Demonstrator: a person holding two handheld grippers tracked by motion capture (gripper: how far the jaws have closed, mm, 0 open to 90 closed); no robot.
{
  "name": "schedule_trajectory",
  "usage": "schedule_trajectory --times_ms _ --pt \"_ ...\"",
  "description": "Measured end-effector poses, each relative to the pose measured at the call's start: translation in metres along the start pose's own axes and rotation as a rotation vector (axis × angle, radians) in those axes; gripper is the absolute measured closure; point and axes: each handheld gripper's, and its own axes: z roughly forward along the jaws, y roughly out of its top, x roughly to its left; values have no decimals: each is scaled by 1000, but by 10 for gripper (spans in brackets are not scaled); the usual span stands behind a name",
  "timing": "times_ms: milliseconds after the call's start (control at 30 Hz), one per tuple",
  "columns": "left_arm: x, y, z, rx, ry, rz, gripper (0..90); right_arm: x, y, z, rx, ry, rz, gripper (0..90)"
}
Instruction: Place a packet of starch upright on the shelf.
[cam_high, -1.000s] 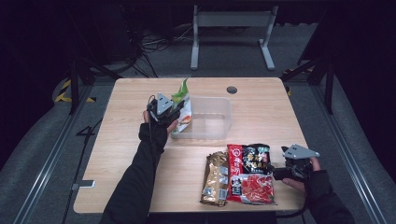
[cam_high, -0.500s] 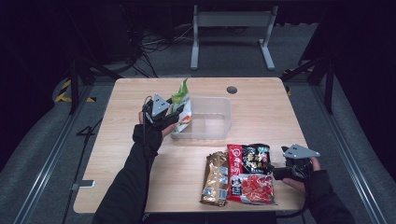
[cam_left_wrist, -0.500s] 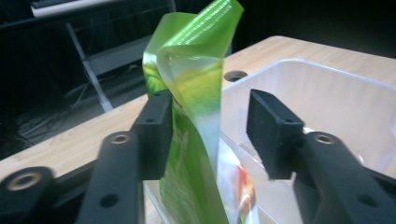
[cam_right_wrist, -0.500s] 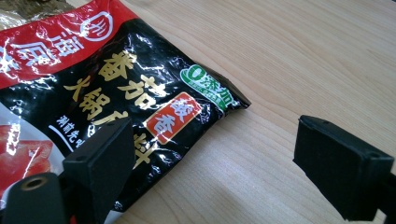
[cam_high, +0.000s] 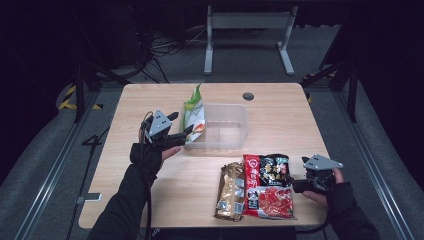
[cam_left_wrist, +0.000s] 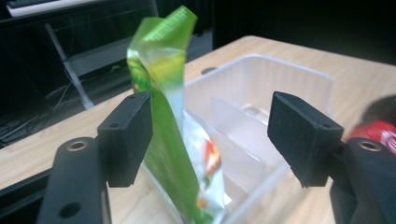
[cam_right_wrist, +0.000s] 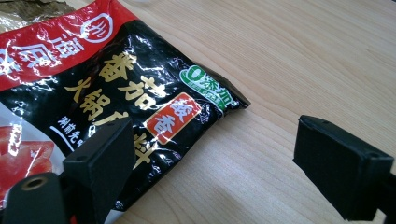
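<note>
The green snack bag (cam_high: 194, 116) stands upright at the left end of the clear plastic bin (cam_high: 220, 127), its lower part inside the bin wall and its crimped top edge rising above the rim. In the left gripper view the bag (cam_left_wrist: 166, 116) is between the two black fingers of the left gripper (cam_high: 176, 135): it lies against or just in front of the left finger (cam_left_wrist: 126, 135), while the right finger (cam_left_wrist: 303, 135) stands well apart from it. The fingers have just been opening and now stand wide, with no grip on the bag. An inner divider wall shows inside the bin (cam_left_wrist: 261, 93); the compartment beyond the bag holds nothing visible.

The bin sits at mid-bench, its near long edge close to the two flat packets lying toward the person. The brown packet (cam_high: 231, 190) and the red-and-black packet (cam_high: 268, 186) lie side by side, touching or overlapping along one edge.

The right gripper (cam_high: 300, 182) rests at the right edge of the red-and-black packet (cam_right_wrist: 116, 102). Its fingers are spread wide and hold nothing; one finger (cam_right_wrist: 100, 161) stands over the packet corner, the other (cam_right_wrist: 341, 163) over bare wood.

Open bench (cam_high: 135, 200) surface remains left of the bin, at the far edge, and at the right end.
</note>
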Motion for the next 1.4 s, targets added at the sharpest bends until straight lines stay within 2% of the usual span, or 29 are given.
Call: schedule_trajectory --times_ms 67,100,133,267,333,400,533,567,700,767,900,967,1000,1067,1100,1133,1267,1367,1400 --pt "-4 -4 -5 23 -32 8 293 1 1 0 -1 2 -2 134" --pt "-6 -5 -6 36 -65 -3 281 1 1 0 -1 2 -3 134" --pt "-6 -5 -6 36 -65 -3 268 1 1 0 -1 2 -4 134" --pt "-17 -16 -7 101 -179 -6 240 1 0 0 2 2 -3 134" --pt "-24 -20 -4 135 -222 5 232 1 0 0 2 2 -2 133" --pt "-33 -25 5 174 -308 -11 215 2 1 0 0 2 -4 134" --pt "-47 -29 23 230 -401 -24 209 2 1 1 2 4 -10 134" --pt "-51 -30 29 244 -427 -39 200 2 1 1 4 3 -8 134" --pt "-67 -35 51 303 -495 -55 187 2 0 2 7 4 -9 134" --pt "-73 -37 61 325 -525 -87 171 2 0 2 6 4 -9 134" --pt "-82 -41 78 367 -563 -110 153 2 0 2 7 5 -10 134" --pt "-84 -42 81 381 -563 -106 145 2 0 2 10 6 -13 134" --pt "-88 -44 86 404 -561 -88 145 3 0 2 9 8 -11 134" --pt "-92 -46 92 431 -569 -81 133 2 0 2 10 7 -14 134" --pt "-95 -47 95 453 -554 -68 127 2 0 2 9 7 -11 135" --pt "-96 -48 96 464 -558 -75 116 2 0 2 10 7 -15 135" --pt "-97 -49 103 480 -563 -110 88 3 0 2 10 7 -13 135" --pt "-101 -46 107 491 -563 -108 90 4 0 3 15 9 -17 135" --pt "-101 -45 108 490 -570 -108 121 5 0 3 15 11 -21 136"
